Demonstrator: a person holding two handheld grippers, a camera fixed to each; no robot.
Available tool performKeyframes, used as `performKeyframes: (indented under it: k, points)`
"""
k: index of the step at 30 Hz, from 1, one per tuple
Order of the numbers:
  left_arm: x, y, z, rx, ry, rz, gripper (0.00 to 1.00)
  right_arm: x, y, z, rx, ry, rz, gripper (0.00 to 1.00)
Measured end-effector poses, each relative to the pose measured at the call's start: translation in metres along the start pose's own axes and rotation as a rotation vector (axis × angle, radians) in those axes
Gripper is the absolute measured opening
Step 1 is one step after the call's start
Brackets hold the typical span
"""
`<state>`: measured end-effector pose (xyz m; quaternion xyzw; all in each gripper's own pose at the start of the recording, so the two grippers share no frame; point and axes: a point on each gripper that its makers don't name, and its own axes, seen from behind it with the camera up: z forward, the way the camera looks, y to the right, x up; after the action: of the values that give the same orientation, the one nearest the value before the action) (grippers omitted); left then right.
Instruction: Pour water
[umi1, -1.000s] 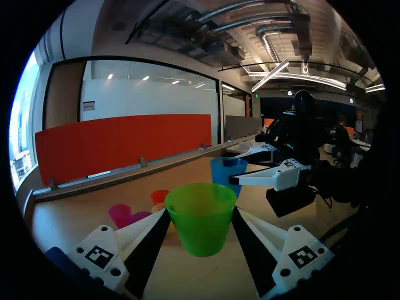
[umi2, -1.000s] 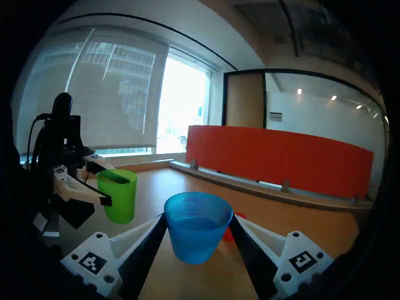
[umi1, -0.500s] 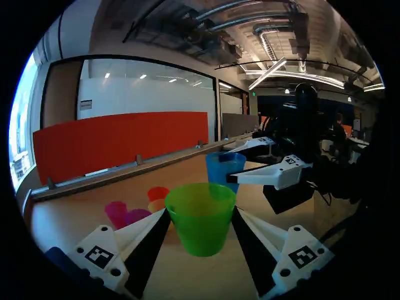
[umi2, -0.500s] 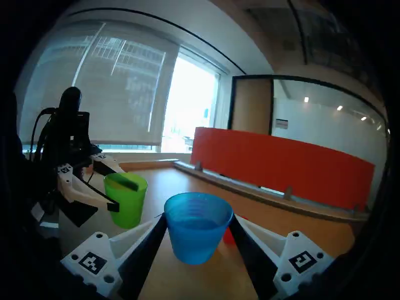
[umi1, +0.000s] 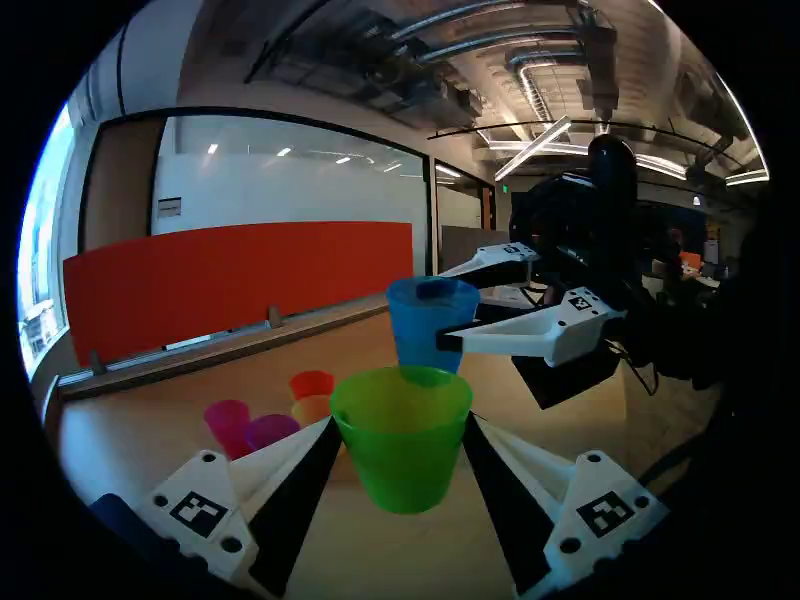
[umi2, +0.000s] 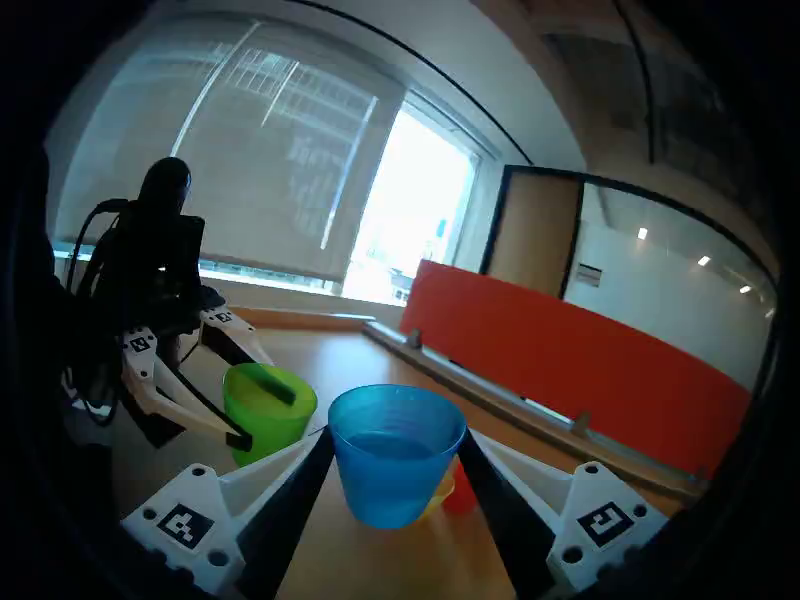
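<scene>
**Tech A:** Your left tongs (umi1: 401, 425) are closed part-way on a translucent green plastic cup (umi1: 400, 460). One finger presses each side, just under the rim. The cup is upright, with the pale wooden desk (umi1: 140, 450) below it.

**Tech B:** Your right tongs (umi2: 397, 450) are set to about the same width on a translucent blue plastic cup (umi2: 395, 480), again with a finger pressing each side. Water shows inside this cup, its level below the rim. In the left gripper view the blue cup reads as near upright.

**Tech A:** Relative position: in the left gripper view the blue cup is just behind the green cup and higher, its base close to the far side of the green rim. In the right gripper view the green cup sits lower and to the left, just beside the blue one. You cannot tell from either view whether the two cups touch.

**Tech B:** Surroundings: four small plastic cups stand clustered on the desk beyond the green cup: magenta (umi1: 228, 420), purple (umi1: 268, 430), red (umi1: 312, 383) and yellow-orange (umi1: 312, 408). A long red partition panel (umi1: 240, 275) runs along the far edge of the desk. The right gripper view shows a bright window (umi2: 420, 220) behind your left tongs.
</scene>
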<state>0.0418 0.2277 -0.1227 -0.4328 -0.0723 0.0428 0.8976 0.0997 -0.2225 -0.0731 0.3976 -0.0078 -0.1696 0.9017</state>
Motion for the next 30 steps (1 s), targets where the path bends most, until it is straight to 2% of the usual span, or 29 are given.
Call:
performKeyframes:
  k: [15, 24, 30]
  points:
    - [-0.001, 0.008, 0.004, -0.023, 0.005, 0.006, 0.85, 0.014, -0.005, 0.009, 0.051, -0.026, -0.182, 0.91]
    - [-0.001, 0.015, 0.006, -0.040, 0.006, 0.015, 0.85, 0.020, -0.007, 0.013, 0.069, -0.042, -0.264, 0.91]
    - [0.000, 0.016, 0.006, -0.040, 0.012, 0.019, 0.85, 0.023, -0.009, 0.016, 0.085, -0.050, -0.315, 0.91]
